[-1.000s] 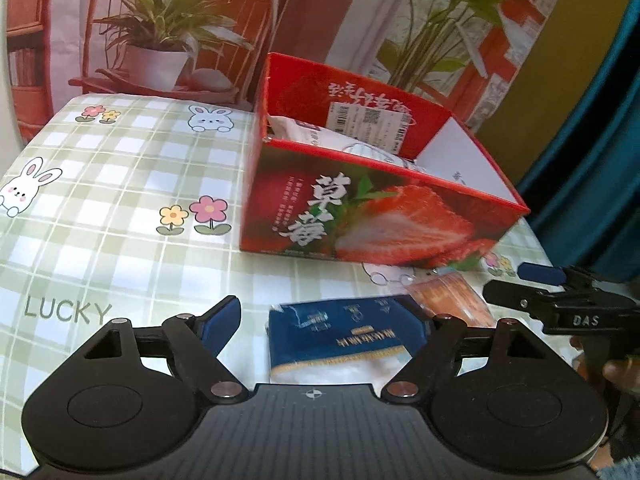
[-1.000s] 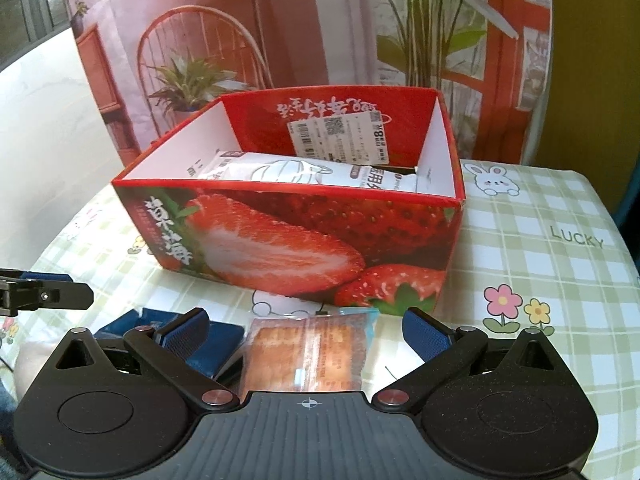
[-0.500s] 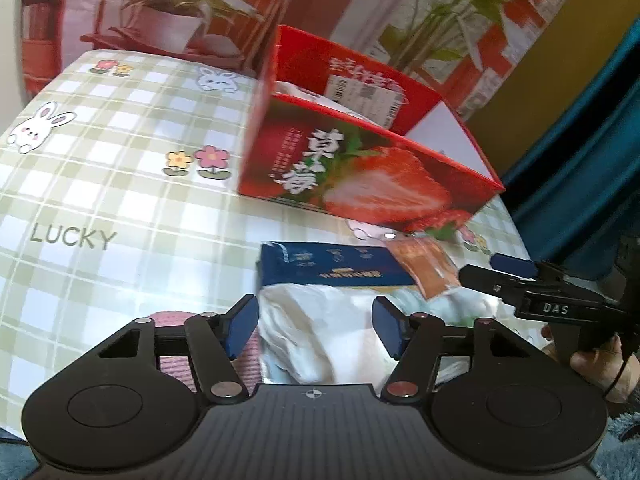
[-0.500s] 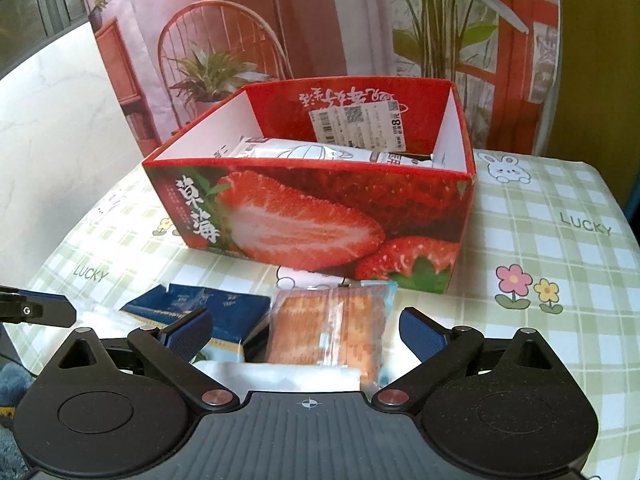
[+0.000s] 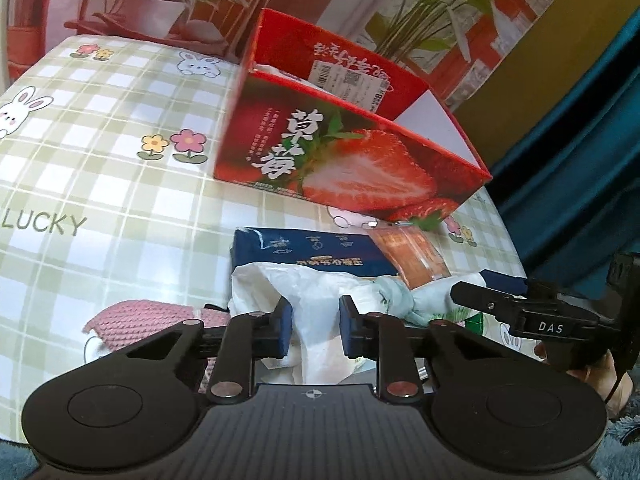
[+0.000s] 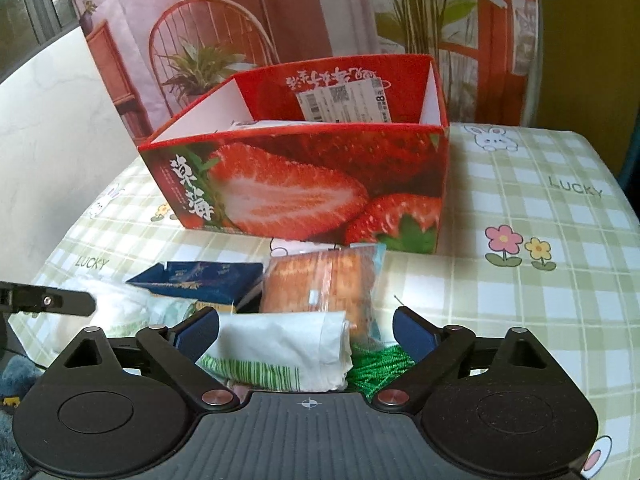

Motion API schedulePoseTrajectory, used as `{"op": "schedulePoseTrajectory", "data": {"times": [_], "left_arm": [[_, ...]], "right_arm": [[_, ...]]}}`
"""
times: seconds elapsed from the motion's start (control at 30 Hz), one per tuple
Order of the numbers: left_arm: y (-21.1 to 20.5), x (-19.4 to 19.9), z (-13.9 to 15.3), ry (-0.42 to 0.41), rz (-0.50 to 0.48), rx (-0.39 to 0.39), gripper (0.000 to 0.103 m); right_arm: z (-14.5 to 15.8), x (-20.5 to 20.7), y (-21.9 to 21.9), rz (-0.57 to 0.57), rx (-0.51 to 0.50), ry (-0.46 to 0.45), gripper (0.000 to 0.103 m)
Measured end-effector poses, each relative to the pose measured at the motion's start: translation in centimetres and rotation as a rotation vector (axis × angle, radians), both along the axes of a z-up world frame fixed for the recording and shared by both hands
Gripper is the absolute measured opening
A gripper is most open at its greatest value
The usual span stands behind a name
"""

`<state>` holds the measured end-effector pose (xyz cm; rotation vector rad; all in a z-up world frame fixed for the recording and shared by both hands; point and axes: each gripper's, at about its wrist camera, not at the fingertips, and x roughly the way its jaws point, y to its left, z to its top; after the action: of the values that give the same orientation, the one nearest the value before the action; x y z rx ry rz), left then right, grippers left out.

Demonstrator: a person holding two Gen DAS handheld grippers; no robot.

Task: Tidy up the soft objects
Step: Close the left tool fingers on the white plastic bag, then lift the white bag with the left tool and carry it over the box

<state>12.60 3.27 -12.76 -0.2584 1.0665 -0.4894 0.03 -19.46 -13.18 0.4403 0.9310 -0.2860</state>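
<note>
A table [image 5: 100, 184] under a green-and-white checked cloth fills both views; the cloth is printed with rabbits, flowers and the word "LUCKY". On it stands an open red cardboard box [image 5: 348, 168] showing cut strawberries and large white Chinese characters, with a white barcode sticker on its inner back wall and a white packet lying inside.

In front of the box lies a cluster of soft packs. A dark blue pack [image 5: 308, 252] with pale Chinese print sits nearest the box, beside a clear-wrapped orange-brown cake [image 6: 320, 284] that almost touches the box front. A crumpled white bag [image 5: 316, 292] lies nearer the cameras, overlapping the blue pack. A pink knitted piece [image 5: 148, 316] lies to its left, and a green mesh [image 6: 380, 364] shows beside a white pack with green stripes [image 6: 280, 352].

The left gripper [image 5: 315, 326] is closing, its blue pads pinching a fold of the white bag. The right gripper [image 6: 306, 330], marked "DAS", stands wide and is closing around the striped pack; its pads are not pressing on it.
</note>
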Motion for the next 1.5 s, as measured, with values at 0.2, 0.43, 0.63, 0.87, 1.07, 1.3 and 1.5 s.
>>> {"op": "schedulePoseTrajectory", "data": {"times": [0.2, 0.43, 0.63, 0.87, 1.07, 1.3, 1.5], "left_arm": [[0.2, 0.2, -0.1, -0.006, 0.012, -0.010, 0.023], [0.4, 0.4, -0.2, -0.013, 0.029, -0.017, 0.022], [0.5, 0.5, 0.0, -0.031, 0.032, -0.020, 0.020], [1.0, 0.8, 1.2, -0.101, 0.051, -0.038, 0.016], [0.7, 1.5, 3.3, -0.195, 0.035, -0.050, 0.016], [-0.7, 3.6, 6.7, -0.323, 0.004, -0.055, 0.016], [-2.7, 6.8, 8.8, -0.411, -0.011, -0.049, 0.016]], "right_arm": [[0.0, -0.1, 0.1, 0.011, 0.018, 0.002, 0.077], [0.3, -0.1, 0.3, 0.024, 0.007, 0.013, 0.060], [0.5, -0.2, 0.3, 0.034, 0.025, 0.004, 0.038], [2.0, 0.2, 0.0, 0.060, 0.006, -0.061, 0.016], [3.9, 0.8, -0.4, 0.077, -0.030, -0.127, 0.015], [6.6, 2.2, -2.0, 0.078, -0.101, -0.201, 0.014], [8.4, 4.4, -3.8, 0.072, -0.187, -0.247, 0.014]]}}
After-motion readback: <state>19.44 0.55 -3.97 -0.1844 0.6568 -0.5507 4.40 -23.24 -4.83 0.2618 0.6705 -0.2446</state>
